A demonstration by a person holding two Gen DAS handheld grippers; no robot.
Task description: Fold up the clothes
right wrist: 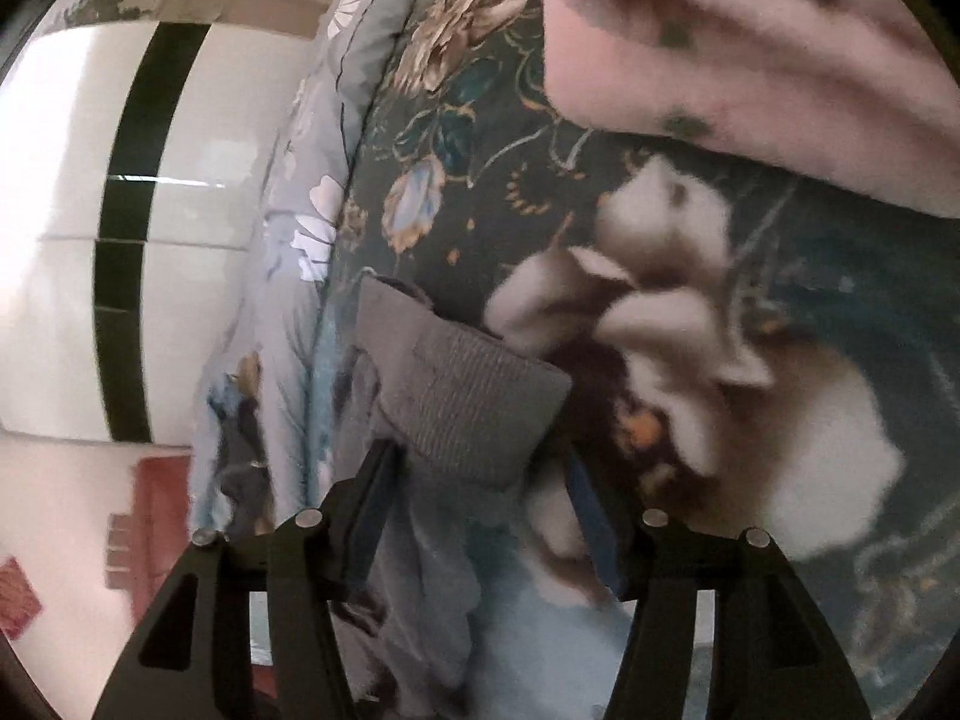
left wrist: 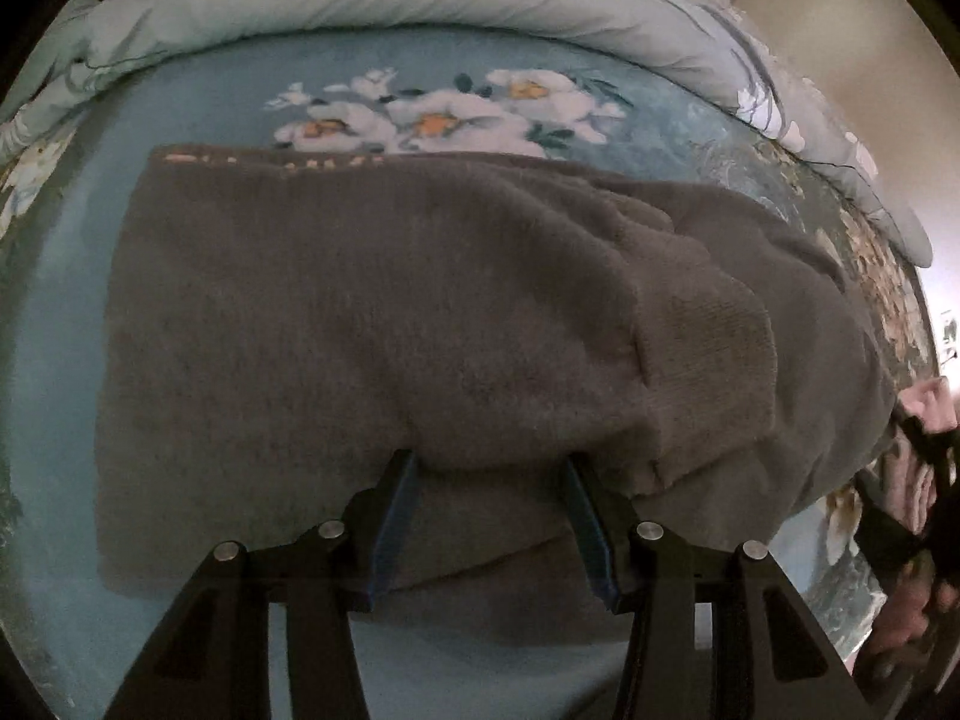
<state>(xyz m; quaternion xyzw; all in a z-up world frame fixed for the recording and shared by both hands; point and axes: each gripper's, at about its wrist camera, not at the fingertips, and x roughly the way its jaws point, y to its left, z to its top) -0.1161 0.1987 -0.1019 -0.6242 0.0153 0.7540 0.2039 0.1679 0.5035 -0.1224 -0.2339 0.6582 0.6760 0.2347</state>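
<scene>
A grey sweater (left wrist: 420,330) of thick, fuzzy knit lies folded into a broad, roughly rectangular slab on the bed, filling the middle of the left wrist view. A sleeve with a ribbed cuff (left wrist: 714,348) is folded across its right part. Along its far edge runs a line of orange lettering (left wrist: 270,163), too blurred and cut off to read.

The left gripper (left wrist: 489,480) points steeply down at the sweater's near edge. Its blue-padded fingers stand about half open, a bulge of knit rising between them; the pads do not press on it.

The right gripper (right wrist: 477,474) is tilted sideways, also about half open. The ribbed grey cuff (right wrist: 474,396) lies between its fingers, and whether either pad touches it cannot be told.

Under the sweater is a plush blue blanket (left wrist: 240,96) printed with white, orange-centred flowers. A pale quilted duvet (left wrist: 360,0) lies bunched along the far side. A pink fleecy garment (right wrist: 750,48) lies at the far right in the right wrist view, beyond a dark floral cover (right wrist: 480,150).
</scene>
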